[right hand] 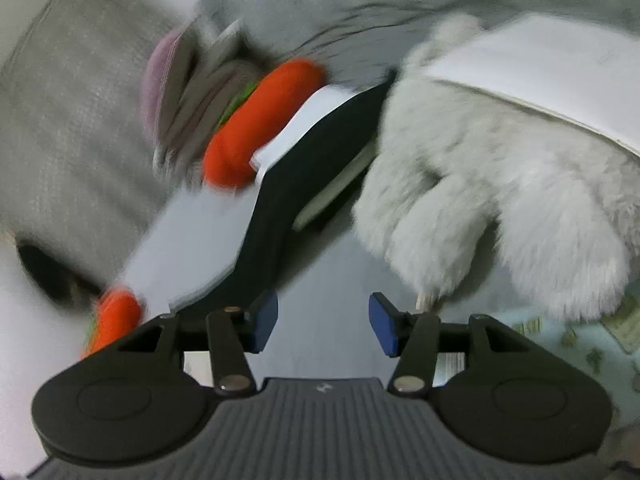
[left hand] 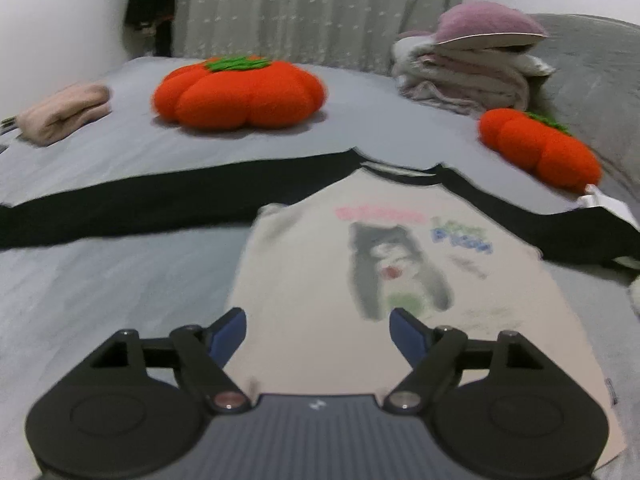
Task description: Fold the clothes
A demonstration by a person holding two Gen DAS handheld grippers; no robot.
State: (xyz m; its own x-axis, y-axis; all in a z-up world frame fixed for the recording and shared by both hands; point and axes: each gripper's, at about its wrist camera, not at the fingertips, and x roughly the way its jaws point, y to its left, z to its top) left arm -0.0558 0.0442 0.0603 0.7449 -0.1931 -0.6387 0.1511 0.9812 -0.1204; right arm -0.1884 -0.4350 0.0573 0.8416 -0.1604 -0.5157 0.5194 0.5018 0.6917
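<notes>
Two claws: both mine, one per hand, both over the bed [left hand: 100, 280].
Left claw [left hand: 318, 330]: jaws wide apart, nothing between them, above the shirt's lower part.
Right claw [right hand: 323, 322]: jaws apart, empty, beside the black sleeve [right hand: 276, 220].
Shirt [left hand: 360, 280]: spread flat on the bed, cream front with a print, black sleeves out to both sides.
Nearby: two orange cushions [left hand: 240, 94], a folded stack [left hand: 468, 76], a fluffy white thing [right hand: 500, 184].

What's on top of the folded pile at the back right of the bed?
A purple cushion sits on the folded pile, tilted. Whatever lies under or behind the pile on the bed is hidden.
</notes>
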